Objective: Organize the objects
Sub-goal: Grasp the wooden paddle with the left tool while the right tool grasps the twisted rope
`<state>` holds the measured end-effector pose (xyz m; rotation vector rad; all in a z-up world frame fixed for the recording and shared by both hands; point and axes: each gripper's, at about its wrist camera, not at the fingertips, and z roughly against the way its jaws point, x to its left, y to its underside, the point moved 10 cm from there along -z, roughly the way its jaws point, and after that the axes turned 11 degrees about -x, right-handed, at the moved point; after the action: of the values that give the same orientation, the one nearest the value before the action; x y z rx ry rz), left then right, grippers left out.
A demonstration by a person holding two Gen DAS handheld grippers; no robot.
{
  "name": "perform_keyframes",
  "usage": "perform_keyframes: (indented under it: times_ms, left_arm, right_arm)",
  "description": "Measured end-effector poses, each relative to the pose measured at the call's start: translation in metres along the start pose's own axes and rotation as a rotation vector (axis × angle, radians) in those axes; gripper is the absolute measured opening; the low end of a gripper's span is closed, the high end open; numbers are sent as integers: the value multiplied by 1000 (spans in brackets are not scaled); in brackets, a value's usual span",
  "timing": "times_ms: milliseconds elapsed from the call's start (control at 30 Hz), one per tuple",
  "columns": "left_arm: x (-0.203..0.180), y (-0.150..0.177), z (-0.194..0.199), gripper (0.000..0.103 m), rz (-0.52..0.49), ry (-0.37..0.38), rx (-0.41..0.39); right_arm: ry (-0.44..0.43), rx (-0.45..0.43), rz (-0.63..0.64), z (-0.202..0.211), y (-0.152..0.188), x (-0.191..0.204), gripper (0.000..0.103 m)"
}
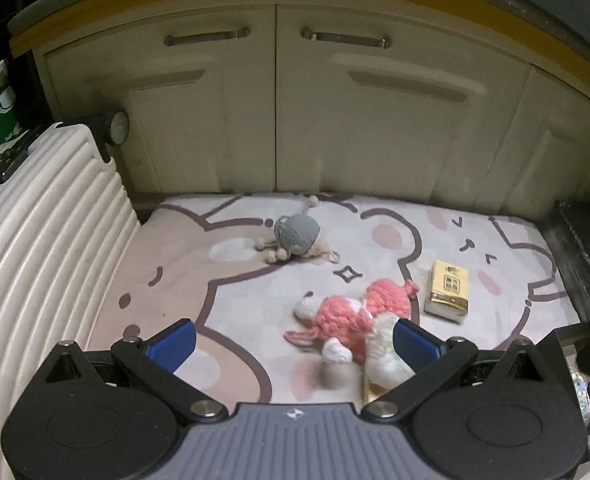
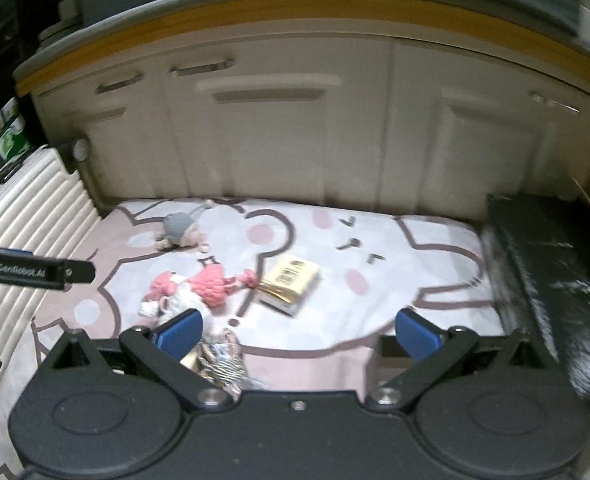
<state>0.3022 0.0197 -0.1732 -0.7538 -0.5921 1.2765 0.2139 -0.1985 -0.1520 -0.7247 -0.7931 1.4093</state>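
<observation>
Both grippers, left and right, hovered with jaws wide above the rug's near edge, pink toy mid-rug.

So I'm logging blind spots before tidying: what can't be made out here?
- Pink plush toy, left wrist view: near end hidden behind a blue pad of the left tongs.
- Shiny clutter, right wrist view: blurred, hidden partly by the right tongs.
- Gold packet: print too small.
</observation>
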Motion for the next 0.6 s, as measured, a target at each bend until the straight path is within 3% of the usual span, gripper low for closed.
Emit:
perform_keyframes:
  times_ms: [167, 367, 433, 500, 600]
  left_arm:
    - [11, 6, -9, 103, -83, 5, -40]
    - [10, 13, -19, 103, -4, 56, 11]
    - [2, 16, -22, 98, -15, 77, 39]
    - [-9, 23, -26, 87, -49, 112, 80]
    - [-23, 37, -30, 76, -91, 157, 146]
  right_arm:
    - [-40, 42, 57, -19, 5, 26, 103]
    - [-63, 142, 90, -47, 20, 41, 103]
    - [-50, 165, 138, -55, 28, 44, 103]
    - [-41, 178, 176, -63, 38, 44, 103]
    - [-45, 188, 149, -72, 51, 41, 103]
